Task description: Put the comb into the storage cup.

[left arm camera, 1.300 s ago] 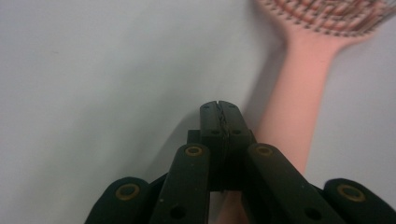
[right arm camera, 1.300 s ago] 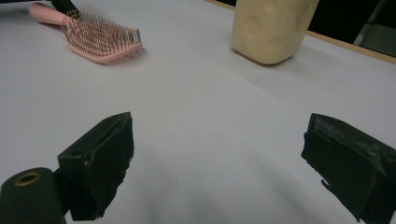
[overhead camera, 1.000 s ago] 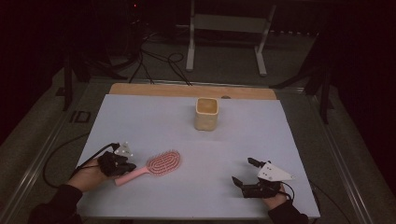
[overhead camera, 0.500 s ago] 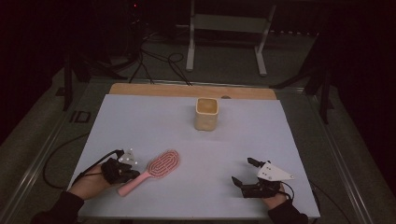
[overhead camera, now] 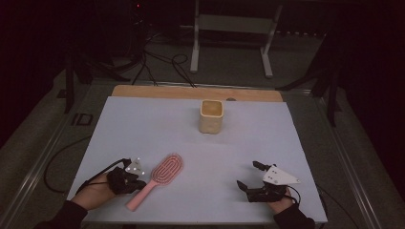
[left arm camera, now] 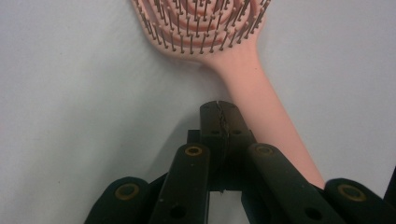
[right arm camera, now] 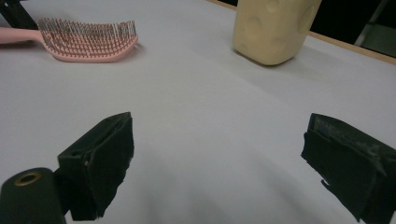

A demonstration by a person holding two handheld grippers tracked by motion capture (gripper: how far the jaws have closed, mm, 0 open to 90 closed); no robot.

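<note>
A pink hairbrush [overhead camera: 165, 171] lies bristles up at the front left of the white table top [overhead camera: 157, 124], its handle angled toward the near edge. My left gripper [overhead camera: 138, 183] is shut with nothing between its jaws. In the left gripper view its closed tips [left arm camera: 219, 111] rest against the left side of the hairbrush's [left arm camera: 252, 74] handle. My right gripper [overhead camera: 248, 174] rests at the front right, open and empty. The right gripper view shows its jaws [right arm camera: 219, 163] wide apart over bare table, with the hairbrush [right arm camera: 88, 39] far off at upper left.
A cream square cup [overhead camera: 211, 116] stands upright at the middle back of the table, seen also in the right gripper view [right arm camera: 273, 28]. A wooden strip [overhead camera: 196, 92] runs along the far edge. Cables and a metal stand [overhead camera: 229, 24] lie on the floor beyond.
My left gripper has shifted toward the near edge and slightly right. The hairbrush's handle has swung toward the near edge with it. The right gripper has stayed still.
</note>
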